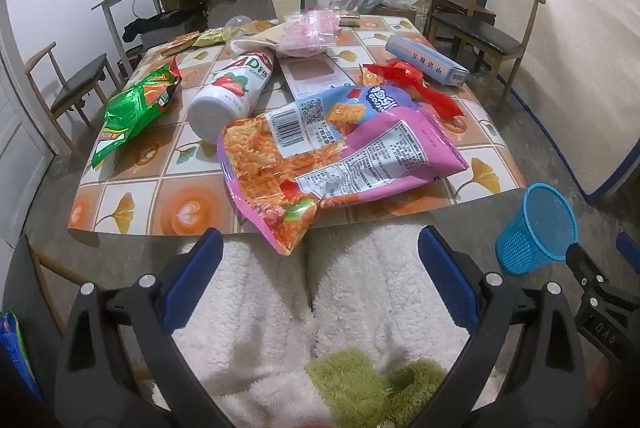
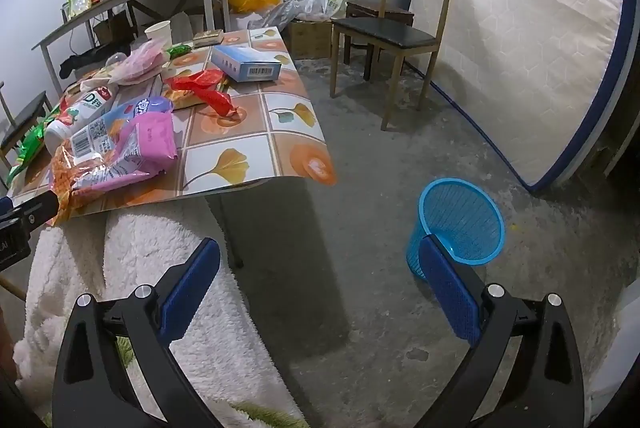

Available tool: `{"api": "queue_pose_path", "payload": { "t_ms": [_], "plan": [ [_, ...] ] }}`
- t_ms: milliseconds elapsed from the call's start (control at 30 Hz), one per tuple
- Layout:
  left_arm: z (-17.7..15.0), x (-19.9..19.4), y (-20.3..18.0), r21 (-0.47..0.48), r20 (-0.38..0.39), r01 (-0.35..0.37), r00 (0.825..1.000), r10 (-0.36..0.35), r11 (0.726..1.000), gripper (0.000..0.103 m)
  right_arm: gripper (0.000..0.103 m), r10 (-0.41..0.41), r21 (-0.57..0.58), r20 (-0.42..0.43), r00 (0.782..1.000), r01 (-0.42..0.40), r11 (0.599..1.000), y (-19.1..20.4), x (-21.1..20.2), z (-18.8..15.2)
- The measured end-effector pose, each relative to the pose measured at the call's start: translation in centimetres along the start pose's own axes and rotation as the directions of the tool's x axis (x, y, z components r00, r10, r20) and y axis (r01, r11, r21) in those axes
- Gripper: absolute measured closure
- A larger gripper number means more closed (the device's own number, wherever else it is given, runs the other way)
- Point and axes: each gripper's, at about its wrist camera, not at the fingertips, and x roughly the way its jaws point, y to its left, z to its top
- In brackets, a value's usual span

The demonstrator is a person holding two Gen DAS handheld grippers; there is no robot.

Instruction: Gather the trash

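Overhanging the near edge of the tile-patterned tabletop [image 1: 120, 203], the large pink-and-orange snack bag [image 1: 340, 163] lies label-up, barcode and QR code showing. Behind it a white strawberry-printed bottle [image 1: 232, 91] marked "AD" lies on its side. The left gripper [image 1: 320, 268] and right gripper [image 2: 320, 280] both hover with fingers spread wide, holding nothing. Bare concrete floor [image 2: 380, 155] stretches right of the table, where the blue mesh wastebasket [image 2: 460, 224] stands.

Home: dining table [image 1: 486, 183], chairs [image 2: 394, 35]
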Motion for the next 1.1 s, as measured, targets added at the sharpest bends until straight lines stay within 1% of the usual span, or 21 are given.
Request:
{"api": "queue_pose_path", "payload": {
  "t_ms": [133,1100],
  "plan": [
    [0.00,0.04,-0.04,-0.002,0.001,-0.001,1.000,0.001,1.000,0.009,0.006,-0.007,0.005,-0.004,1.000,0.007,1.000,-0.02,-0.29,0.49],
    [0.05,0.05,0.07,0.000,-0.004,0.000,1.000,0.000,1.000,0.009,0.006,-0.011,0.014,0.003,1.000,0.011,1.000,-0.22,-0.82,0.41]
  ]
}}
